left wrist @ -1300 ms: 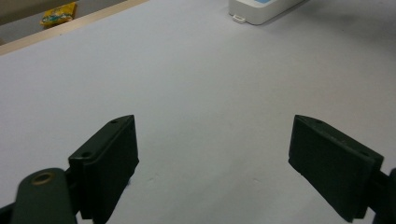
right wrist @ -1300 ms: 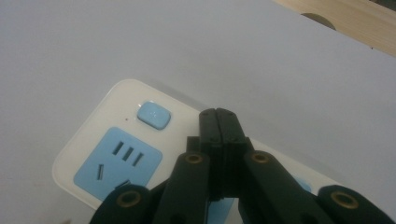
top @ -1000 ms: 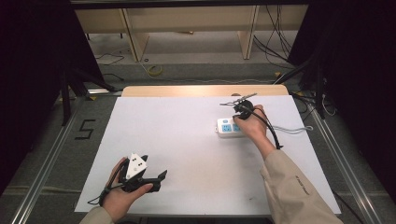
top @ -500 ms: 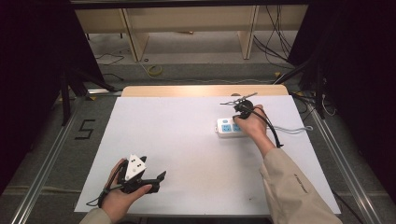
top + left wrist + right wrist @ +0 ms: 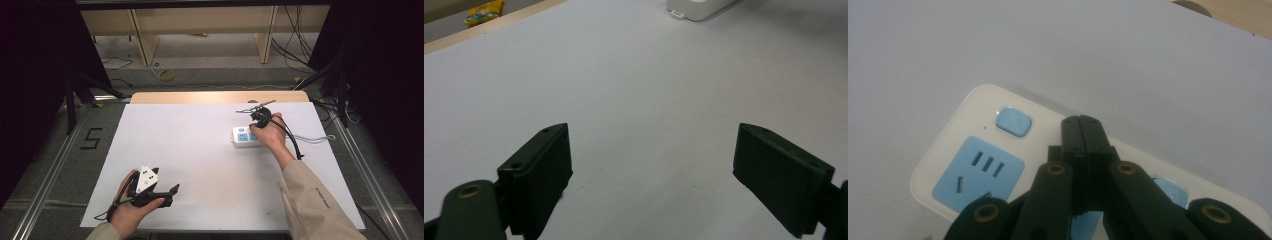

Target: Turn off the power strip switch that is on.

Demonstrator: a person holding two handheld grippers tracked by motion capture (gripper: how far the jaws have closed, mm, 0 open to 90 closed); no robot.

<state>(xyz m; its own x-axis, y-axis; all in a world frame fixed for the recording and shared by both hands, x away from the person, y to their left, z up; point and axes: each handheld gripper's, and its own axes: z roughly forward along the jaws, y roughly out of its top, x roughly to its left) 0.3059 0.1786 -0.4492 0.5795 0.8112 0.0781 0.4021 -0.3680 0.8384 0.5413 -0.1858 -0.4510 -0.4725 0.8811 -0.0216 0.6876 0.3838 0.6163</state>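
White power strip (image 5: pixel 243 136) lies right of centre on the desk (image 5: pixel 200 145); right tongs (image 5: pixel 1081 131), pressed together, poke at its top, probably toward a switch. Left tongs (image 5: pixel 651 175) rest spread apart, lower left.

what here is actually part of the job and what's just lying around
In use:
- power strip, under the shut right hand-held gripper
- left hand-held gripper, open, near the table's front edge

Lying about:
- yellow packet beyond the table
- cables on the floor
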